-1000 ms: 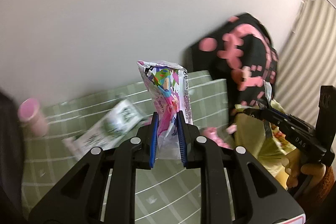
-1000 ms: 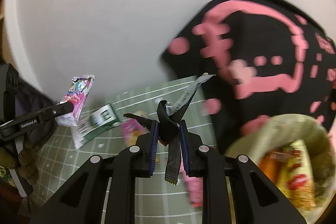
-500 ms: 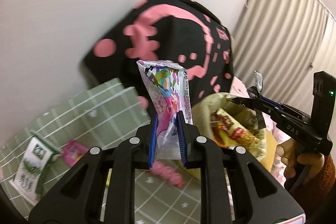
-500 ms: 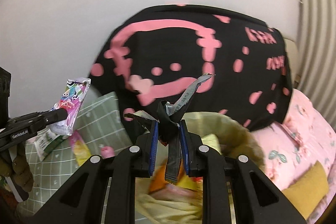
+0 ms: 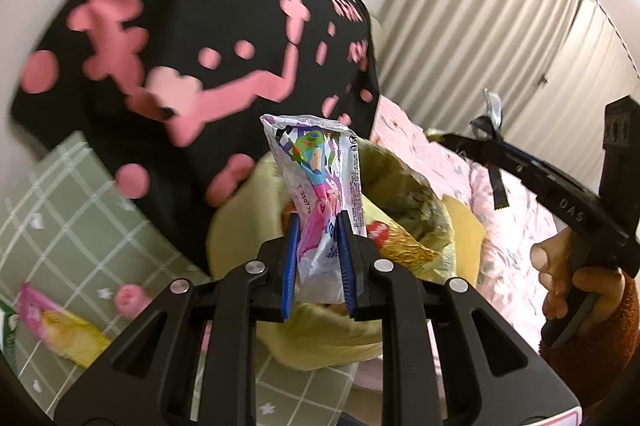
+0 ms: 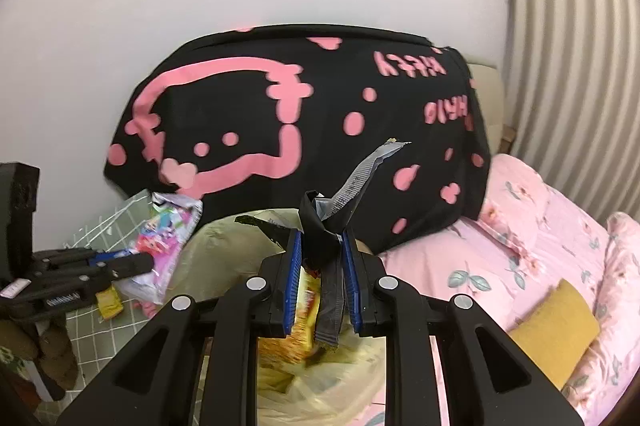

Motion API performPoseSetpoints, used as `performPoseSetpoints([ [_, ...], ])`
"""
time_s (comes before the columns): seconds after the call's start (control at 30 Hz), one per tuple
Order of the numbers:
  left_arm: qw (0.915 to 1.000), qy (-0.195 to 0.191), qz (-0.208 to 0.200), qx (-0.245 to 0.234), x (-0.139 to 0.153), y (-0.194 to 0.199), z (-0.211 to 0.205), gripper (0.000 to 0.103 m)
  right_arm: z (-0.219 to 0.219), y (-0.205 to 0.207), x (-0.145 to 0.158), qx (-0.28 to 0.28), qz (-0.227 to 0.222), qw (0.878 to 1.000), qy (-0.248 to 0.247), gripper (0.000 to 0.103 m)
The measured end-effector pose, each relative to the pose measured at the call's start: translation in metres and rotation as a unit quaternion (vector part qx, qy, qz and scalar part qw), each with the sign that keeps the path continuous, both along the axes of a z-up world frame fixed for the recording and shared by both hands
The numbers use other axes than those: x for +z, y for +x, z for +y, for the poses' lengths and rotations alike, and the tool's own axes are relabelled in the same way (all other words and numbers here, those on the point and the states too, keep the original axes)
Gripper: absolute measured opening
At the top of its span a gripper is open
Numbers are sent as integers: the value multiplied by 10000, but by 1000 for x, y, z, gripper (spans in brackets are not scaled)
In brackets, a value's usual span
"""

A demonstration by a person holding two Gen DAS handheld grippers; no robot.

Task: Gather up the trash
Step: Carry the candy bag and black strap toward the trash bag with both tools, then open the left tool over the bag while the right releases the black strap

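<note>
Partway through, by the look of it. Already in the yellow bag (image 5: 400,186): at least one red-and-yellow snack packet (image 5: 394,242), visible through the open mouth. Not yet dropped: two pieces of trash, one in each gripper, both poised at the bag. Left to gather, beside the bag on the green checked sheet (image 5: 80,226): a pink-and-yellow wrapper (image 5: 60,330) and a small pink round thing (image 5: 128,298), plus a small yellow scrap (image 6: 108,302) seen from the right wrist view.

Left gripper (image 5: 318,266): clenched on a colourful cartoon packet (image 5: 320,186), pinched near its lower end, the rest standing upright above the blue pads (image 5: 290,266), directly in front of the bag's mouth.

Right gripper (image 6: 320,278): clamped on a crumpled black wrapper (image 6: 320,238), a grey strip rising from the top and a dark tail hanging below the fingers, right above the bag opening. Jaws on both sides nearly closed, only the thin film between them.
</note>
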State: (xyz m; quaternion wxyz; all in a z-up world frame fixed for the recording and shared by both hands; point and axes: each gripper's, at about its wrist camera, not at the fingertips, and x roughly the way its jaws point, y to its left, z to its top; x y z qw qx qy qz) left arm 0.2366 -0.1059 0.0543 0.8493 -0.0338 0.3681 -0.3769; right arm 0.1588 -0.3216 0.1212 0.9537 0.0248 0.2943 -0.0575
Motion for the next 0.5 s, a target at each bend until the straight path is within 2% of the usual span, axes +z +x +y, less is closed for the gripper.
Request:
performPoseSetpoints([
  [0.23,9997,83,49,-215,-5,4,-29,19,-15,-11,0,-222,14,9998,-5,20],
  [0.5,9999,-29,81,-76,-3,7,-22,46,-14,-6,-3,-166,39,9998,36,20],
])
